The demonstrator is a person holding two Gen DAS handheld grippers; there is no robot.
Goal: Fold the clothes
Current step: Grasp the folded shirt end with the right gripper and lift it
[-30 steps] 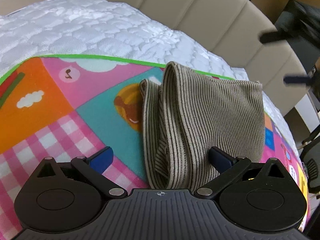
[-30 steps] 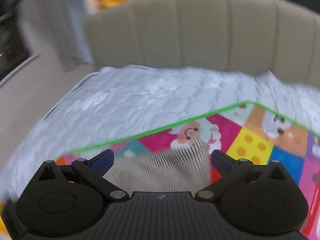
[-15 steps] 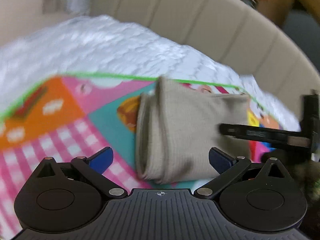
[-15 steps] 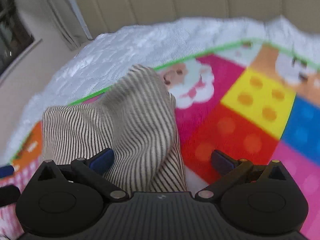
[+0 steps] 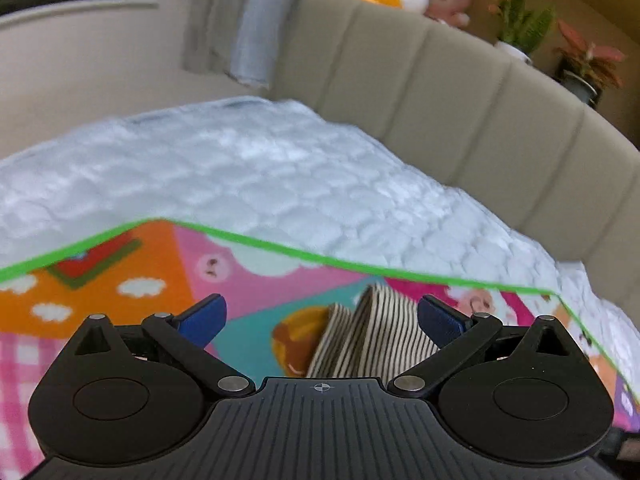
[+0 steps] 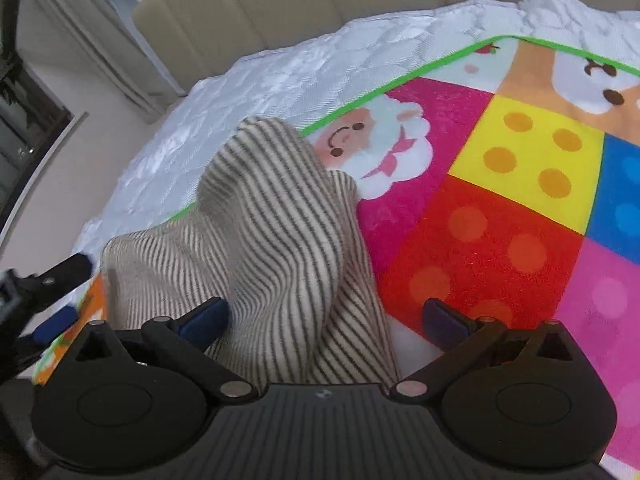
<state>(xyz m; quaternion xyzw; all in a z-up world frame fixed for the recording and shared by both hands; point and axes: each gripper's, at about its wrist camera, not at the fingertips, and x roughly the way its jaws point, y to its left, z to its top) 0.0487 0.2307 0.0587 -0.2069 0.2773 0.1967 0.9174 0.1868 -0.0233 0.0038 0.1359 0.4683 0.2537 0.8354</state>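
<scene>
Bed: white quilted mattress (image 5: 248, 168), beige padded headboard (image 5: 460, 92), colourful play mat (image 6: 520, 208) with green edging. Striped garment (image 6: 272, 240): lay bunched on the mat near its green edge, one fold standing up. Left gripper (image 5: 320, 316): jaws released, garment partly between them. Right gripper (image 6: 324, 316): jaws released, over the garment.

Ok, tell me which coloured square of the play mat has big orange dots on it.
The yellow square of the play mat, beside the sheep picture. The red square below it has fainter, reddish dots.
</scene>
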